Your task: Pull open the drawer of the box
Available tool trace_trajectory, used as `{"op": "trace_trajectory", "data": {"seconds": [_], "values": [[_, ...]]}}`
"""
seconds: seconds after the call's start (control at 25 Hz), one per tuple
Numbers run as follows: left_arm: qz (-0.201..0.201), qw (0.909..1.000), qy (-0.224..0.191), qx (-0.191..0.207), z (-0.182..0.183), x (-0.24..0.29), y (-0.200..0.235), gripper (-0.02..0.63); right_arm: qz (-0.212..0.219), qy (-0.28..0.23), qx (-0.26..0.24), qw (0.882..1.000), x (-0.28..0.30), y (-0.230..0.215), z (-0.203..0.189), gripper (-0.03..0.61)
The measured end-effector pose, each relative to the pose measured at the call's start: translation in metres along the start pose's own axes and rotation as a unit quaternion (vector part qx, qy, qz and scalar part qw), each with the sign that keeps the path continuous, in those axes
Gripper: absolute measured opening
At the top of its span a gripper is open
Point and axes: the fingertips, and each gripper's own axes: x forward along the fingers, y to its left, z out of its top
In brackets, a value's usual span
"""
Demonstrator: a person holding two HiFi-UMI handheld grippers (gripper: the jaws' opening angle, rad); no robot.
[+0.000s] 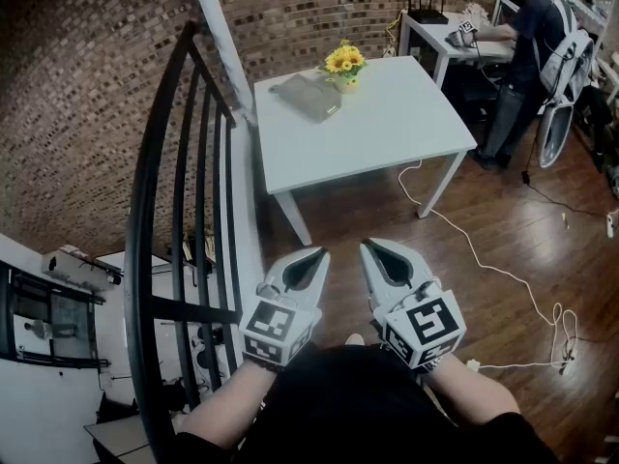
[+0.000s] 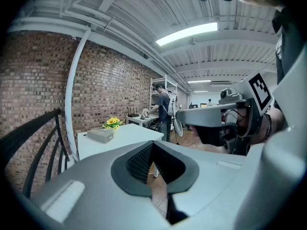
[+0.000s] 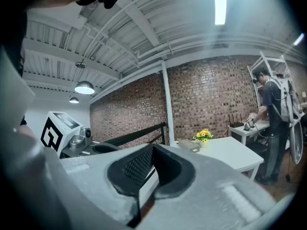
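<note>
The flat grey box (image 1: 308, 96) lies on the far left part of a white table (image 1: 387, 124), beside a pot of yellow flowers (image 1: 344, 63). The drawer's state is too small to tell. Both grippers hang close to my body, well short of the table. My left gripper (image 1: 322, 252) and right gripper (image 1: 366, 245) are both shut with nothing in them. In the left gripper view the gripper (image 2: 152, 144) points toward the box (image 2: 100, 135). In the right gripper view the gripper (image 3: 152, 148) has the box (image 3: 189, 146) beyond it to the right.
A black stair railing (image 1: 179, 211) and a white pole (image 1: 218, 27) run along my left, against a brick wall. A white cable (image 1: 484, 259) trails over the wooden floor. A person (image 1: 527, 46) stands at a second white table (image 1: 435, 29) at the back right.
</note>
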Motion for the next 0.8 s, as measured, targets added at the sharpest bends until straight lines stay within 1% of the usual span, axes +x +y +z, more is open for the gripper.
{"op": "trace_trajectory", "data": {"seconds": [0.16,0.36,0.52,0.68,0.8], "values": [[0.001,1.0000,0.002,0.002,0.009,0.023,0.016,0.012,-0.001,0.002,0.003,1.000,0.021,-0.022,0.006,-0.009],[-0.006,1.0000,0.001,0.001,0.013,0.052,0.039,0.012,-0.008,0.013,0.005,1.000,0.055,-0.045,0.001,-0.009],[-0.019,0.9998,-0.005,0.000,0.022,0.078,0.072,0.012,-0.019,0.023,0.005,1.000,0.096,-0.063,0.003,-0.009],[-0.028,0.9996,-0.006,0.002,0.030,0.109,0.112,0.012,-0.032,0.033,0.019,0.999,0.145,-0.088,0.003,-0.008],[-0.040,0.9992,-0.007,0.004,0.039,0.128,0.140,0.012,-0.042,0.042,0.030,0.998,0.180,-0.102,0.005,0.009]]}}
